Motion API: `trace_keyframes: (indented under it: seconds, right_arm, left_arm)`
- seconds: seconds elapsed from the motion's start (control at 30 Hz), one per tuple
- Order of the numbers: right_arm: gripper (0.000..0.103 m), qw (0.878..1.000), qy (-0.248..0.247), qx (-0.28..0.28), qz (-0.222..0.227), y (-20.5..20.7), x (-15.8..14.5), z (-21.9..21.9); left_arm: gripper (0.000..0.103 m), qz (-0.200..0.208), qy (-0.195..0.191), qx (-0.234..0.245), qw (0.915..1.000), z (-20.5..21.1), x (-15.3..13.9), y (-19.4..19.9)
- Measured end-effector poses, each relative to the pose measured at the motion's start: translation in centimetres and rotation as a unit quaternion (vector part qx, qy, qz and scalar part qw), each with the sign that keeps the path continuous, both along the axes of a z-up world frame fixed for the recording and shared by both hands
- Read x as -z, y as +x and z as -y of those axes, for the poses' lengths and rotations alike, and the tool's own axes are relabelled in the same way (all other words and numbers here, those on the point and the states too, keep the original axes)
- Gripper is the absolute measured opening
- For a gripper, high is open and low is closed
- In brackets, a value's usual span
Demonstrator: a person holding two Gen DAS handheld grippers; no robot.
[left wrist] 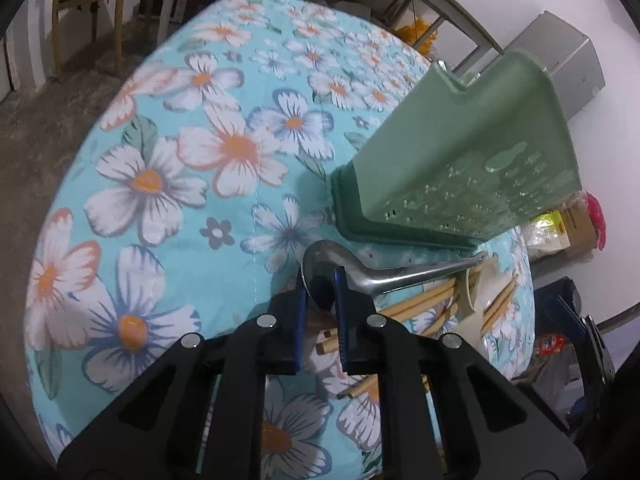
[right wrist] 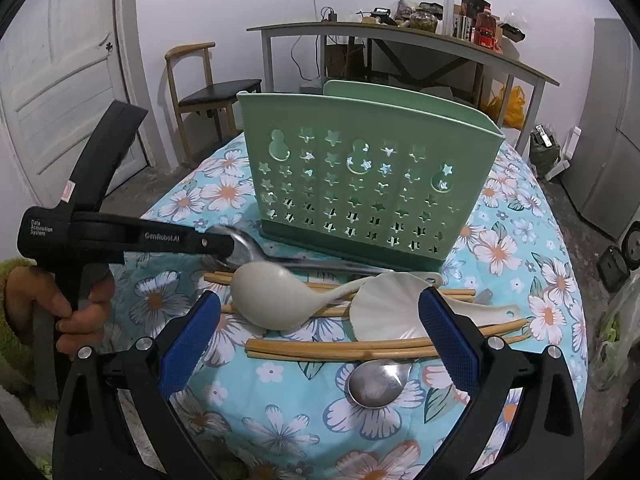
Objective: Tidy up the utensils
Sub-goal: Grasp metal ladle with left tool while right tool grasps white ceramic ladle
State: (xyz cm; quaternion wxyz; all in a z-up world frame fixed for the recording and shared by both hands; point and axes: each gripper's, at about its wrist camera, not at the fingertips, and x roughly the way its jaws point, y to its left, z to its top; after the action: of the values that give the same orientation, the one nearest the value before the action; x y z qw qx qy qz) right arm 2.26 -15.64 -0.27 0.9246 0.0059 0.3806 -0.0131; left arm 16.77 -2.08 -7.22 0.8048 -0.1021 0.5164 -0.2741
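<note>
The left gripper has its 2 blue pads narrowed onto the bowl of a metal ladle, whose handle runs off toward the foot of the green holder; the bowl sits pinched between the pads, resting on or barely off the cloth. From the right wrist view the same gripper reaches in from the left, worked by a person's hand.

The right gripper hangs with its fingers wide and nothing in them, above the pile.

Around it, on the flowered tablecloth, lie a cream plastic ladle, a white shell-shaped scoop, a metal spoon and several wooden chopsticks, some crossed under the spoons.

No handle shows above the holder's rim, though its inside is mostly hidden, so the sorting looks barely begun: 1 ladle is being picked up and everything else is still left to move.
</note>
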Motion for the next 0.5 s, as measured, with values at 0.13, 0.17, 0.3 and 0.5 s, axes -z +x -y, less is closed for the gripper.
trace_keyframes:
  seconds: [0.13,0.17,0.3,0.5]
  right_arm:
    - [0.097,1.0,-0.004,-0.005,0.007,-0.5,-0.2,-0.2]
    - [0.097,1.0,-0.005,-0.006,0.008,-0.5,-0.3,-0.3]
    - [0.097,1.0,-0.012,-0.015,0.012,-0.6,-0.4,-0.7]
    - [0.09,0.998,-0.052,-0.03,0.018,-0.4,-0.4,-1.7]
  left_arm:
    - [0.007,0.038,0.01,-0.003,0.9992,-0.3,-1.6,-0.5]
    - [0.006,0.045,0.012,-0.004,0.9989,-0.4,-2.0,-0.6]
    - [0.004,0.079,0.021,-0.012,0.9966,-1.0,-3.5,-1.3]
    - [0.003,0.108,0.027,-0.022,0.9936,-2.4,-5.0,-2.4]
